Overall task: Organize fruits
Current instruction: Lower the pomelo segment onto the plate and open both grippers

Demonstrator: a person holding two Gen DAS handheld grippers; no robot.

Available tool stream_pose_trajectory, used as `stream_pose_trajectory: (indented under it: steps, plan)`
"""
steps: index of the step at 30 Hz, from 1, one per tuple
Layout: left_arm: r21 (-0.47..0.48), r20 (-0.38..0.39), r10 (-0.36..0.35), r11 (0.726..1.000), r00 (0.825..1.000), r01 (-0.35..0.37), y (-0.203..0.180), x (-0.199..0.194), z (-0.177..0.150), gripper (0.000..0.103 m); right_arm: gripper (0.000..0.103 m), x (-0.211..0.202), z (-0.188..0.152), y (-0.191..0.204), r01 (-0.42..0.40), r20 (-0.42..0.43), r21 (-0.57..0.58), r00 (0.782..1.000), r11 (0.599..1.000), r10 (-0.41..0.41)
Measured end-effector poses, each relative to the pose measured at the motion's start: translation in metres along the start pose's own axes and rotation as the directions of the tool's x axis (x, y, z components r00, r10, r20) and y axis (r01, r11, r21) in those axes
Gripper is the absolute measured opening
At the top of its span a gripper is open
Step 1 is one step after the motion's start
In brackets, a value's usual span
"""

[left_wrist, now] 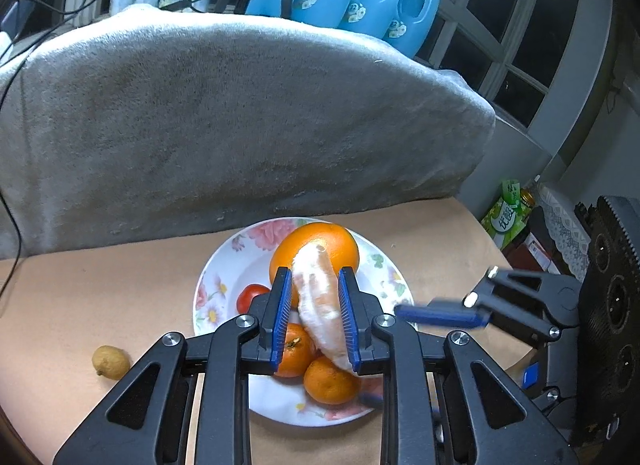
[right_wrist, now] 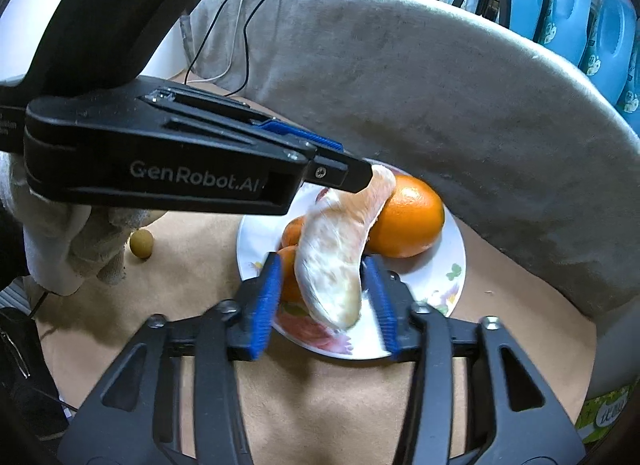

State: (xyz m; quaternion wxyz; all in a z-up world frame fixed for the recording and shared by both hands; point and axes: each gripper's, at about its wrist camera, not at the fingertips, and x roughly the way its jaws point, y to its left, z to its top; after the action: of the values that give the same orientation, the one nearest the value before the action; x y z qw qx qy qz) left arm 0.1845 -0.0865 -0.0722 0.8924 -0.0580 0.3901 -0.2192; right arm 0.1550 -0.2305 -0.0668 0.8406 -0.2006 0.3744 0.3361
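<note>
Holding the peeled pomelo segment (left_wrist: 320, 305) between the blue pads of my left tongs (left_wrist: 314, 321), I see it pinched near its upper end, jaws narrowed onto it. Its long axis hangs steeply down over the plate (left_wrist: 224, 265), lower tip dangling free. In the right wrist view, that tip (right_wrist: 332, 265) sits in the gap of my right tongs (right_wrist: 324, 305), which stand apart on either side; the blur there hides whether either pad touches, but they look unclosed, gripping nothing. So the left holds it and the right waits just below.

The segment is pale, whitish-pink, membrane-covered, curved, and looks soft. Beneath it lie two tangerines (left_wrist: 330, 383), then a small red fruit (left_wrist: 250, 297), then the big orange (left_wrist: 316, 251) at the far rim. A lone yellowish fruit (left_wrist: 110, 361) sits off-plate on the table (left_wrist: 100, 297).
</note>
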Motion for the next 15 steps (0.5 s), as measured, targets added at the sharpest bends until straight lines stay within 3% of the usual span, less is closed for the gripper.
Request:
stream_pose_trajectory:
  steps: [2, 15]
  plan:
    - [0.004, 0.002, 0.001, 1.0, 1.0, -0.001, -0.002, -0.001, 0.001, 0.022, 0.069, -0.004, 0.001, 0.002, 0.008, 0.015, -0.005, 1.0, 1.0, -0.008]
    - [0.01, 0.013, 0.021, 1.0, 1.0, -0.021, -0.003, -0.008, -0.001, 0.032, 0.07, -0.013, -0.002, 0.006, 0.009, 0.022, 0.023, 1.0, 1.0, -0.009]
